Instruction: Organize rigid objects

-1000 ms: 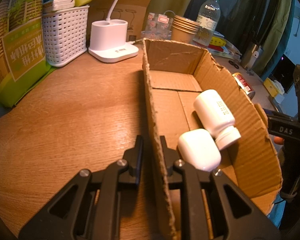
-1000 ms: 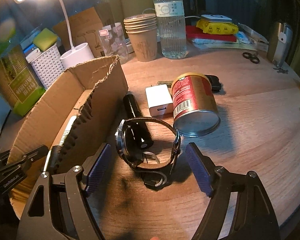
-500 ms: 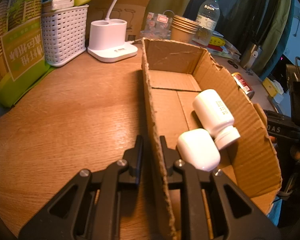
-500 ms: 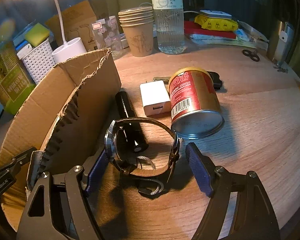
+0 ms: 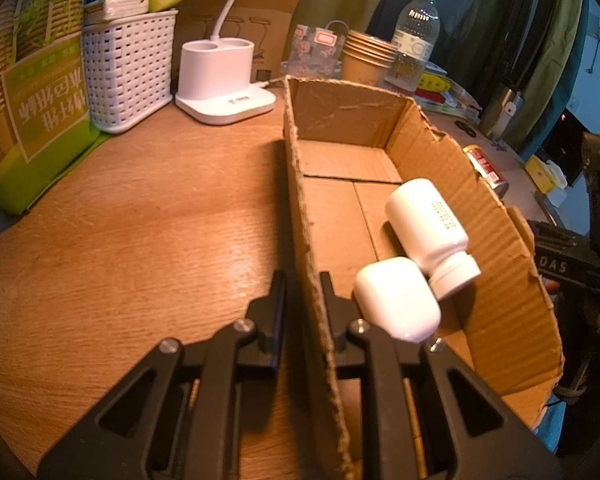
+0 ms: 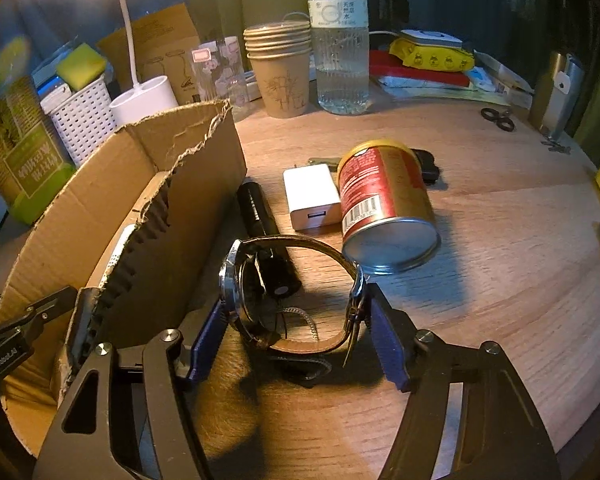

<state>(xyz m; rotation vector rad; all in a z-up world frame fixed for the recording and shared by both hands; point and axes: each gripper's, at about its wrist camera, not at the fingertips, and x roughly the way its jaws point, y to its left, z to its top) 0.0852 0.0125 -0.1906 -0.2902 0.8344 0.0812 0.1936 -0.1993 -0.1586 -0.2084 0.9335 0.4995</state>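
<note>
My left gripper (image 5: 302,300) is shut on the near left wall of an open cardboard box (image 5: 300,208). Two white bottles (image 5: 424,224) lie inside it. In the right wrist view my right gripper (image 6: 296,328) is shut on a wristwatch (image 6: 236,280) with a brown strap, one pad on the watch face and one on the buckle. The watch is just to the right of the box (image 6: 112,192). Behind it lie a black flashlight (image 6: 260,216), a white charger (image 6: 312,196) and a red can (image 6: 384,196) on its side.
A white basket (image 5: 128,76), a white lamp base (image 5: 220,76), stacked paper cups (image 6: 280,68) and a water bottle (image 6: 340,36) stand at the back of the wooden desk (image 6: 500,240). A green carton (image 5: 36,100) stands at far left. A dark keyring object (image 6: 300,368) lies under the watch.
My right gripper has closed from wide open onto the watch. The left gripper has stayed clamped on the box wall.
</note>
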